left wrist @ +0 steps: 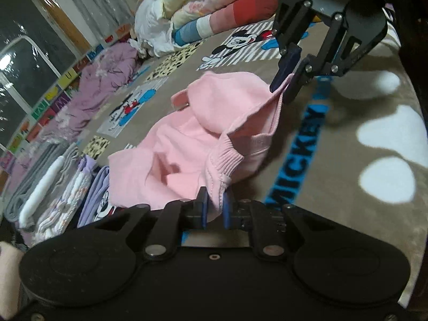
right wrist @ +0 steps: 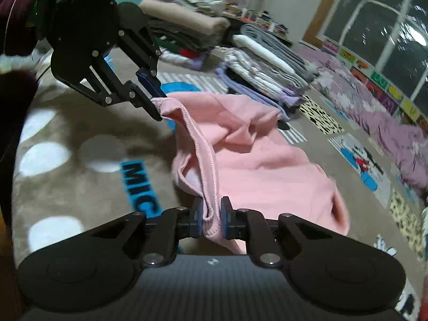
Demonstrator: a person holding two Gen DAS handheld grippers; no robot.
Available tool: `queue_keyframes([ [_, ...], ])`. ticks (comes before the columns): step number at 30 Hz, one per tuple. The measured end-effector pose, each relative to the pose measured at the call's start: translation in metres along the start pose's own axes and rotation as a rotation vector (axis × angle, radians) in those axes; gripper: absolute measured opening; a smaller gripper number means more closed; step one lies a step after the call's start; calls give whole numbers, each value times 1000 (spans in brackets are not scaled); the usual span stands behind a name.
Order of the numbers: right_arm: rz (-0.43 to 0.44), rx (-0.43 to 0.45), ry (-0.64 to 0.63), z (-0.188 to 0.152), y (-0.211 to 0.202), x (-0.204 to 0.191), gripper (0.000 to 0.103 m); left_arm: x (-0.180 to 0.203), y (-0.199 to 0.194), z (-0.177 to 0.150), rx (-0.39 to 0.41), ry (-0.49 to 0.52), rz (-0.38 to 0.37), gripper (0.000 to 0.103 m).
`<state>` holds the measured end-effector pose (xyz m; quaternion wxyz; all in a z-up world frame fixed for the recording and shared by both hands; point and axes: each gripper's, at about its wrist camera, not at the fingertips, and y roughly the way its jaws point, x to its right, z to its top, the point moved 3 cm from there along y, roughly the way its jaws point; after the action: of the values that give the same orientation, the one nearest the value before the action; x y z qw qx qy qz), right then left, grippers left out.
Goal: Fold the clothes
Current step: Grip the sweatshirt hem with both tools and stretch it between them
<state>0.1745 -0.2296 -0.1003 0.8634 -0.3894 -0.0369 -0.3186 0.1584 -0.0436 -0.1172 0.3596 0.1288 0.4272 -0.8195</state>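
Left wrist view: the left gripper (left wrist: 214,208), bottom centre, clamps the ribbed hem of a pink sweatshirt (left wrist: 187,144) crumpled mid-frame on the blanket (left wrist: 361,101); folded stacks (left wrist: 53,187) lie lower left. Right wrist view: the right gripper (right wrist: 210,218) pinches the same hem; folding looks barely begun.

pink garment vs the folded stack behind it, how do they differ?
The pink garment lies crumpled and unfolded; the folded stack is flat and layered. The garment is one colour, the stack mixes grey, white and lilac. The garment's ribbed edge is pinched by the left gripper and right gripper; the stack is untouched. Both rest on the blanket.
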Motion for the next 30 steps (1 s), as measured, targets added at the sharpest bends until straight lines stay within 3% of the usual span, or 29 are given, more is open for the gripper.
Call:
queue_keyframes([
  [6, -8, -41, -56, 3, -13, -42, 13, 35, -22, -11, -14, 94, 56, 9],
  [8, 7, -48, -62, 1, -16, -55, 4, 45, -26, -15, -23, 122, 62, 9],
  [14, 49, -82, -123, -4, -17, -97, 3, 69, -28, -28, -55, 204, 84, 9],
  [18, -32, -61, -155, -6, -21, -109, 3, 72, -23, -32, -67, 168, 125, 10],
  [19, -66, -61, -161, -8, -21, -107, 15, 73, -22, -31, -65, 155, 135, 10],
  [20, -104, -67, -175, -10, -19, -105, 39, 74, -21, -31, -62, 148, 140, 14],
  [22, -171, -78, -208, -15, -16, -101, 56, 81, -19, -30, -59, 167, 165, 33],
  [23, -188, -90, -236, -19, -12, -100, 58, 85, -19, -31, -54, 186, 182, 50],
  [24, -205, -112, -268, -23, -6, -99, 59, 88, -18, -30, -49, 202, 202, 54],
  [27, -229, -175, -377, -34, 14, -99, 59, 91, -13, -29, -52, 231, 224, 54],
  [30, -230, -156, -486, -39, 23, -103, 57, 96, -6, -31, -64, 284, 231, 54],
])
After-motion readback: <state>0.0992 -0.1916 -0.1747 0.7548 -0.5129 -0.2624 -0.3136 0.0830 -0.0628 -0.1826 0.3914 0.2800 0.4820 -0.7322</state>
